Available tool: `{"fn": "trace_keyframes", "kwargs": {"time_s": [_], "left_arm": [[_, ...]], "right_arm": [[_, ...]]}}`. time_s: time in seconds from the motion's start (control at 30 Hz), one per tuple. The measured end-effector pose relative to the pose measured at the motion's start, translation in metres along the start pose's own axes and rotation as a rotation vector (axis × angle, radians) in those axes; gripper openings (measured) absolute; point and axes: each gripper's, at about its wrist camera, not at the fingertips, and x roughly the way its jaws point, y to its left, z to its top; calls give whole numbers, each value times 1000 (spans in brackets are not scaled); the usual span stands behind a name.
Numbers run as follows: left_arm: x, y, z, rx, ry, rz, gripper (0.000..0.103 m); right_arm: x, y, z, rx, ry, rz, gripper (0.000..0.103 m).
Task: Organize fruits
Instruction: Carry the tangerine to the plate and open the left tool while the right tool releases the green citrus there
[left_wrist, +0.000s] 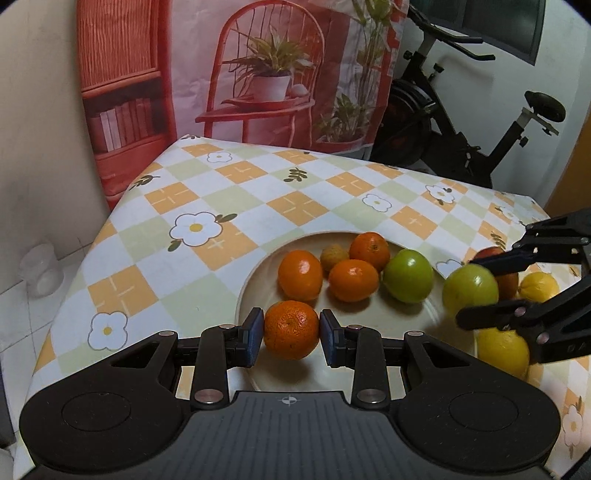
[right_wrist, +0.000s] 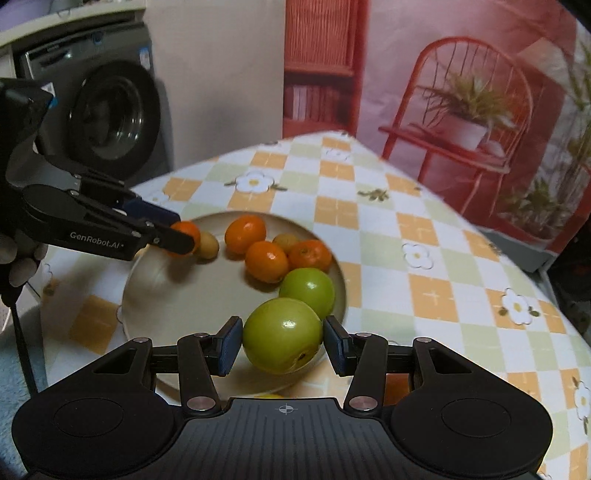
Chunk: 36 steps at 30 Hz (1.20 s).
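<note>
Checkered, flower-printed tablecloth (left_wrist: 229, 192) fills the left wrist view; the cream plate (left_wrist: 255, 284) at centre holds three oranges, one small yellowish fruit and one green apple (left_wrist: 408, 275). At lower centre the left gripper (left_wrist: 291, 334) clamps a fourth orange (left_wrist: 291, 329) between its blue pads. Right wrist view: low centre, the right gripper (right_wrist: 282, 345) pinches a second green apple (right_wrist: 281, 340) over the plate's near rim.

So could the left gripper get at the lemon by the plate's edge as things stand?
Probably not: the left gripper is shut on an orange, and the right gripper, holding a green fruit, sits over the lemon.
</note>
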Motion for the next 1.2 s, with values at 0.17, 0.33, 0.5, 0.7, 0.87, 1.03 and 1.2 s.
{"fn": "trace_keyframes", "kwargs": {"time_s": [0.17,0.33,0.5,0.7,0.87,1.03,1.2], "left_arm": [[7,-1,3,8,-7,10,35],[14,-2,4,23,-7,16,35],[20,0,3,26,-1,28,35],[18,2,2,15,-16,47,36],[10,2,7,-17,-59,42,45],[-4,-5,14,-28,-103,47,46],[-19,-12,23,-41,-144,65,46]], "right_arm": [[20,-1,4,5,63,6,44],[31,-2,2,-7,94,18,44],[34,-3,2,-10,97,26,44],[34,-1,4,0,105,3,45],[21,1,3,13,72,2,45],[-3,-5,0,52,-6,-18,45],[-30,-18,-5,83,-76,-42,45]]}}
